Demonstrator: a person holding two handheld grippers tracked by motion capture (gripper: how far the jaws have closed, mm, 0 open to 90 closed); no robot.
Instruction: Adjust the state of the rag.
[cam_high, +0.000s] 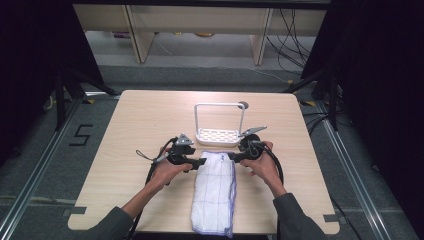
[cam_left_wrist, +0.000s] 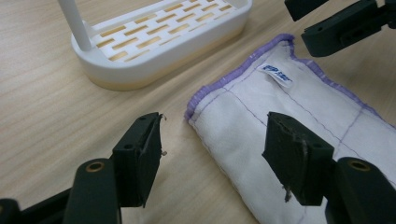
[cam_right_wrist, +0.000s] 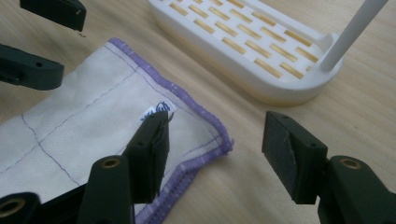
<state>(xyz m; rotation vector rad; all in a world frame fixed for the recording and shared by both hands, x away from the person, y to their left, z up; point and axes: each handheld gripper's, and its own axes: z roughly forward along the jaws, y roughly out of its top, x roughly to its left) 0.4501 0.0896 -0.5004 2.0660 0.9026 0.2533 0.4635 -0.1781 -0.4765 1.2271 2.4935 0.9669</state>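
Cloth (cam_high: 215, 192): white, folded into a long narrow strip, purple overlock stitching round the edge, faint purple grid lines quilted across it. Lies flat on the table, long axis running from the near edge away toward the far side, roughly centred left-to-right. Near end reaches the table's front edge, looks like it may overhang slightly, hard to tell from the high view. Far end is squared off, both corners flat on the wood, stopping just short of the white slotted rack (cam_high: 218, 135), not touching it. Small white label with blue print (cam_left_wrist: 274, 74) sewn near the far edge, text unreadable.
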